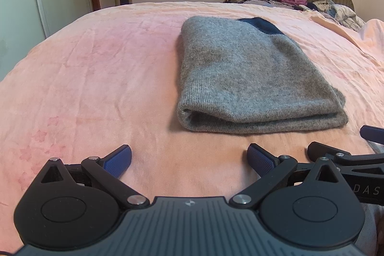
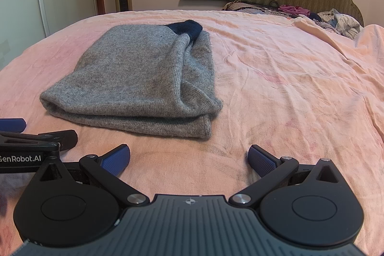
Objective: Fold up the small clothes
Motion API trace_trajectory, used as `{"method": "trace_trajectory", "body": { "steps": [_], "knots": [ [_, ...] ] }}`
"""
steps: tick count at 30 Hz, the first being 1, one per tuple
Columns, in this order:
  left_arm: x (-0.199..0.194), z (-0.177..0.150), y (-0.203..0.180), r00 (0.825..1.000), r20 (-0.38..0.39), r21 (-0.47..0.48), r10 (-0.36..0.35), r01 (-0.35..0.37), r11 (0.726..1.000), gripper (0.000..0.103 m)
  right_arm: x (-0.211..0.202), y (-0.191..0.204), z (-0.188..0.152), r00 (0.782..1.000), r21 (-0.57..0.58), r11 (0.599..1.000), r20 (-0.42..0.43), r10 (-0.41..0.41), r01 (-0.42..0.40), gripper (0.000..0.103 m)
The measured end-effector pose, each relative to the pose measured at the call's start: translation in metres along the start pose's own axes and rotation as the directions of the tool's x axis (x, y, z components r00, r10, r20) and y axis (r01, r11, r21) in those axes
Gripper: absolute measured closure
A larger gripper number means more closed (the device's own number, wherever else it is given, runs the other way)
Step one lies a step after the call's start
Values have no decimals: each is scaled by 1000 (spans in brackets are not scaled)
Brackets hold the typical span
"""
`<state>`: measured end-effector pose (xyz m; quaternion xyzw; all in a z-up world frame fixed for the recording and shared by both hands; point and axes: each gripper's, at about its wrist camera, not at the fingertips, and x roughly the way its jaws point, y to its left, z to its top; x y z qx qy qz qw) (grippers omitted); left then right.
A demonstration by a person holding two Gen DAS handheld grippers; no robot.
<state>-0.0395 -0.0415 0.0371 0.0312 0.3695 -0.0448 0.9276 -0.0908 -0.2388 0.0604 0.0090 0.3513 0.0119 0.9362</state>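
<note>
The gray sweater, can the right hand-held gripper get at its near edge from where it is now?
Probably yes. The right hand-held gripper is open, and only bare pink bedsheet lies between it and the folded gray sweater.

A grey knit garment point(image 1: 252, 78) with a navy cuff lies folded flat on the pink bedsheet point(image 1: 96, 78).

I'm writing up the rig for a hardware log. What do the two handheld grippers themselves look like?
Both match. The left gripper and right gripper have black linkage arms with silver pivot pins, two round black discs, and a ribbed dark grey body bearing a small emblem. The fingertips carry blue textured pads. White lettering "enRobot.AI" shows on the left gripper's side in the right wrist view. No hands, sleeves or cables are clearly visible.
</note>
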Motion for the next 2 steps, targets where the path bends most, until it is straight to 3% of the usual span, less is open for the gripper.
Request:
{"method": "trace_trajectory", "body": {
  "steps": [2],
  "knots": [
    [0,0,0,1000,0,-2,2,-2,1000,0,0,1,0,1000,1,1000,0,0,0,0]
  ]
}}
